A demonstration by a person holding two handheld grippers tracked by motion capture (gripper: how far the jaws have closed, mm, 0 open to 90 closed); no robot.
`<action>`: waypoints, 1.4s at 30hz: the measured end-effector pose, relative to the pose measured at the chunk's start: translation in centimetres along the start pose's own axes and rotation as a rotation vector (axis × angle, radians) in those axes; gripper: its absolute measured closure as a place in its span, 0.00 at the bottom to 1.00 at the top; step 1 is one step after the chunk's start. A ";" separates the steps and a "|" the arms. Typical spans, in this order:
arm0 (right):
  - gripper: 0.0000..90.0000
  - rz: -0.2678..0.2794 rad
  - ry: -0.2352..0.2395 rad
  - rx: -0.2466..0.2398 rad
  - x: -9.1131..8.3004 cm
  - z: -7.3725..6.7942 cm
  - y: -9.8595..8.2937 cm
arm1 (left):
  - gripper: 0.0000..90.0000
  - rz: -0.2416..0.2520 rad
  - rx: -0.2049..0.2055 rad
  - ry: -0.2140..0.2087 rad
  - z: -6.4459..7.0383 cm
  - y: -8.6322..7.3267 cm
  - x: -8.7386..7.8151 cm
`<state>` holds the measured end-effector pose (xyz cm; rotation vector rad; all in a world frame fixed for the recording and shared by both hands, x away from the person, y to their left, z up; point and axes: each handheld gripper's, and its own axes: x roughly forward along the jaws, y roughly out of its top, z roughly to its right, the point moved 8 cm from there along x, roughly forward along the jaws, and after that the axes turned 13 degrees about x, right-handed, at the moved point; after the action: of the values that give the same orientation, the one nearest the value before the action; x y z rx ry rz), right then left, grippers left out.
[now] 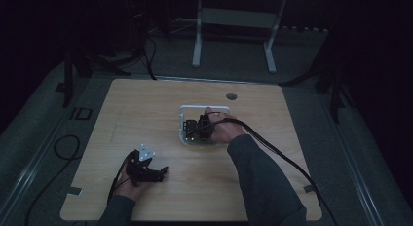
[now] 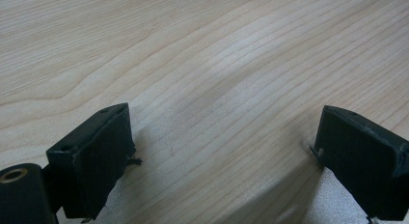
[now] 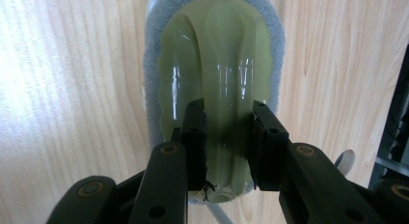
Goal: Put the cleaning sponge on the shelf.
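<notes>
High view, table: a pale wood-grain tabletop (image 1: pixel 146 114) in a dim room, a small round hole near its far edge.
High view, right gripper: the black right gripper (image 1: pixel 195 128) is down over a clear, white-rimmed rectangular tray (image 1: pixel 187 109) at mid-table; what it grips is too dark to make out from here.
High view, left gripper: the black left gripper (image 1: pixel 158 173) lies near the front edge, well apart from the tray, resting in the person's hand.
Left gripper view, jaws: spread wide, nothing between them, bare wood beneath.
Right gripper view, thing: a pale green glossy plastic scrubber with a raised handle ridge and a grey-blue sponge pad around its base (image 3: pixel 214 64) lies flat below the camera.
Right gripper view, grasp: the jaws are clenched on the handle ridge, one on each side, at its near end.
Handling, my guess: light; the shell is stiff and slick, the pad soft and yielding.
Where to hold: the central ridge, as now; the shiny surface could slip, so a firm squeeze further along the ridge looks safer.
</notes>
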<state>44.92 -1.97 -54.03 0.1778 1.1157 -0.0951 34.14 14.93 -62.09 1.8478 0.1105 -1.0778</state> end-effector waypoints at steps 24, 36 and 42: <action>0.75 0.022 -0.060 0.020 0.5 0.8 0.2 | 0.07 0.000 0.000 0.000 0.0 0.0 0.0; 0.67 0.088 -0.065 0.041 -2.2 0.7 -0.1 | 0.07 0.000 0.000 0.000 0.0 0.0 0.0; 0.65 0.149 -0.026 0.096 -3.8 0.8 -0.9 | 0.07 0.000 0.001 0.001 0.0 0.0 0.0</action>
<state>43.83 -3.03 -50.38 0.3439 1.0695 -0.0181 34.14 14.95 -62.09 1.8489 0.1110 -1.0776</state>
